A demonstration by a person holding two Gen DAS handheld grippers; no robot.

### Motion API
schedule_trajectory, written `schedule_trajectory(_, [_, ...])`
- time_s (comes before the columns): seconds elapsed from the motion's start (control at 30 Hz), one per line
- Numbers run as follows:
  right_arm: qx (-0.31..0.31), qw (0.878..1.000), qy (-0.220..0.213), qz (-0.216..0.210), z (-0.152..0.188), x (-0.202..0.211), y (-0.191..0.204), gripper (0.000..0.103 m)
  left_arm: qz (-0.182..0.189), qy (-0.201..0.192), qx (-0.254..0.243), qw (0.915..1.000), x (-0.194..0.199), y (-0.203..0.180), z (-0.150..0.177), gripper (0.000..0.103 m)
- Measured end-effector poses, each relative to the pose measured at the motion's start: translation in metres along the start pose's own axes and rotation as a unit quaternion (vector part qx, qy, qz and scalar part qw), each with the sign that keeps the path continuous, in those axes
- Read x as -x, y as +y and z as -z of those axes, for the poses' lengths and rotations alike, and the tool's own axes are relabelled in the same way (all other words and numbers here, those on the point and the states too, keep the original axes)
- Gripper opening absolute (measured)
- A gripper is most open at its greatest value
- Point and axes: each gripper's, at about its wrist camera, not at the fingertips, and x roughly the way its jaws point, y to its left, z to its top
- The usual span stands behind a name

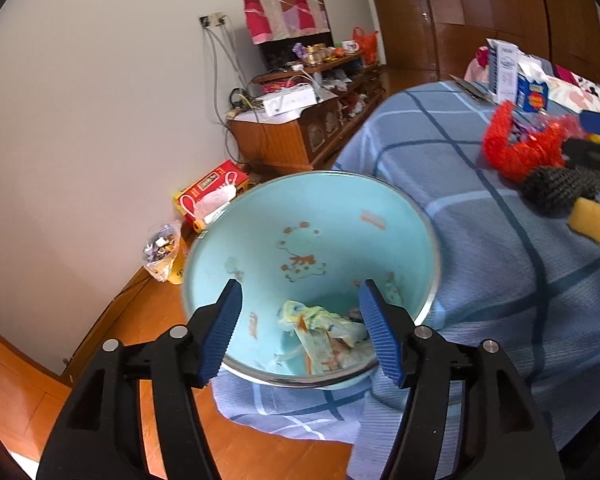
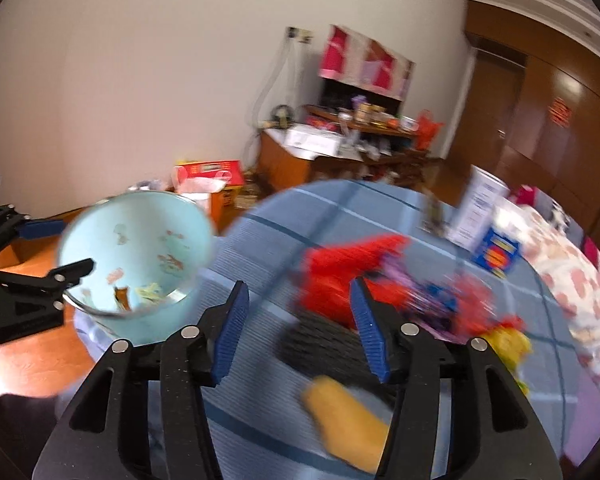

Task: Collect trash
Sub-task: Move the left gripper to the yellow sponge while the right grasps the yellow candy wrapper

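Observation:
A light blue bin point(image 1: 320, 216) with cartoon prints stands tilted at the edge of a bed with a blue plaid cover point(image 1: 480, 240). Crumpled wrappers point(image 1: 324, 336) lie in its bottom. My left gripper point(image 1: 300, 332) is open, its fingers over the bin's mouth, empty. In the right wrist view the bin point(image 2: 140, 240) is at the left, with the left gripper point(image 2: 56, 252) at its rim. My right gripper point(image 2: 296, 328) is open and empty above the bed, near a red fuzzy item point(image 2: 348, 272), a dark knitted item point(image 2: 320, 344) and a yellow piece point(image 2: 348, 416).
On the bed lie a red fuzzy item point(image 1: 520, 148), a dark knitted item point(image 1: 556, 192), a yellow sponge-like piece point(image 1: 596, 220), a white carton point(image 1: 504, 68) and a blue box point(image 1: 534, 94). A red box point(image 1: 212, 192) and a plastic bag point(image 1: 162, 248) sit on the wood floor by the wall. A cluttered wooden cabinet point(image 1: 300, 132) stands behind.

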Motion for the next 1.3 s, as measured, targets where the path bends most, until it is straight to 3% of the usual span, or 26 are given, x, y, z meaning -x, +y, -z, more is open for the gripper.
schedule_trajectory(0.27, [-0.083,0.991,0.046,0.097,0.062,0.016,-0.114,0.054,0.020,0.003,-0.025,0.9995,-0.007,-0.041,-0.007,0.061])
schedule_trajectory(0.47, [-0.102,0.984,0.079,0.122,0.081,0.000,-0.159,0.054,0.033,-0.007,-0.034,0.9988,-0.010,-0.075,-0.022,0.061])
schedule_trajectory(0.73, [-0.093,0.983,0.122,0.098,0.080,-0.025,-0.178,0.054,0.033,-0.012,-0.032,0.9989,-0.019,-0.094,-0.037,0.061])
schedule_trajectory(0.83, [-0.091,0.982,0.142,0.079,0.083,-0.032,-0.178,0.040,0.035,-0.015,-0.031,0.9988,-0.017,-0.096,-0.040,0.061])
schedule_trajectory(1.13, [-0.094,0.985,0.134,0.058,0.080,-0.019,-0.161,0.037,0.055,-0.029,-0.030,0.9976,0.002,-0.103,-0.045,0.061])
schedule_trajectory(1.3, [-0.122,0.985,0.107,0.059,0.075,0.013,-0.157,0.037,0.079,-0.041,-0.034,0.9955,0.020,-0.113,-0.049,0.061])
